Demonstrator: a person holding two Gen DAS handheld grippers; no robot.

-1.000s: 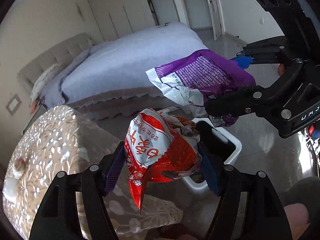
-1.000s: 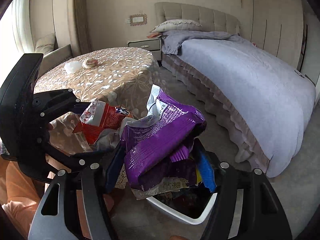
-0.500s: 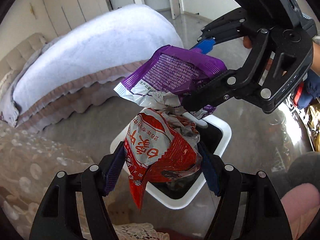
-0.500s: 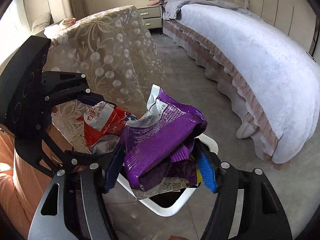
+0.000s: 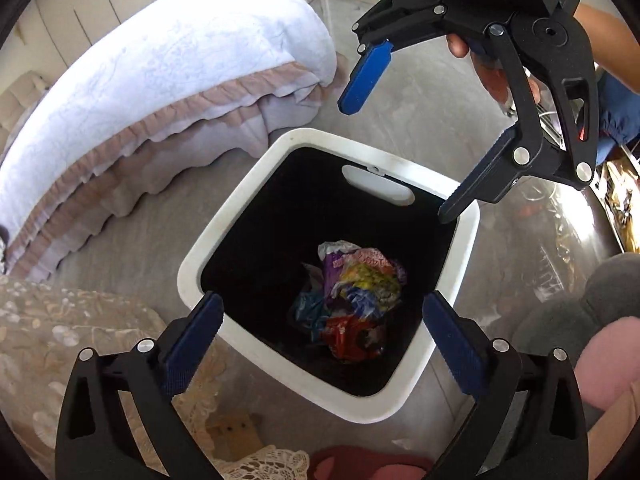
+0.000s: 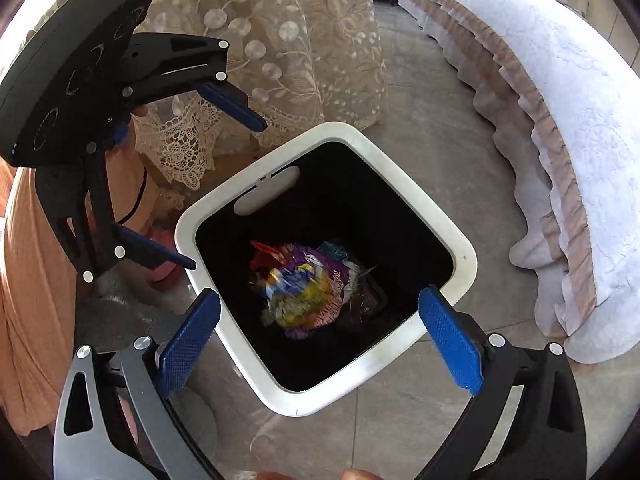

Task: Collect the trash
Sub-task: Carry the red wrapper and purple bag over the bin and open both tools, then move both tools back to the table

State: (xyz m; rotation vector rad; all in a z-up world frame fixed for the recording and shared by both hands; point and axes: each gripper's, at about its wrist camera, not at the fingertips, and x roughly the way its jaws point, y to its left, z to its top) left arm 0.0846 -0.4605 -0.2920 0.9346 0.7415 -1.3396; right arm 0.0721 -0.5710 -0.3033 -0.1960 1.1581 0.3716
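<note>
A white square trash bin (image 5: 460,276) with a black liner stands on the grey floor; it also shows in the right wrist view (image 6: 460,268). Crumpled snack wrappers lie at its bottom: a purple and yellow bag (image 5: 360,276) and a red bag (image 5: 352,338), seen again in the right wrist view (image 6: 304,296). My left gripper (image 5: 322,340) is open and empty above the bin's near rim. My right gripper (image 6: 318,336) is open and empty above the bin, and shows in the left wrist view (image 5: 404,132).
A bed (image 5: 160,64) with a pale lilac cover and frilled skirt stands beside the bin. A table with a beige lace cloth (image 6: 280,40) hangs close to the bin's other side. The person's orange clothing (image 6: 28,280) is at the left.
Both grippers have opened. The red bag and the purple bag have dropped from the jaws into the bin. Both cameras have tilted down over the bin.
</note>
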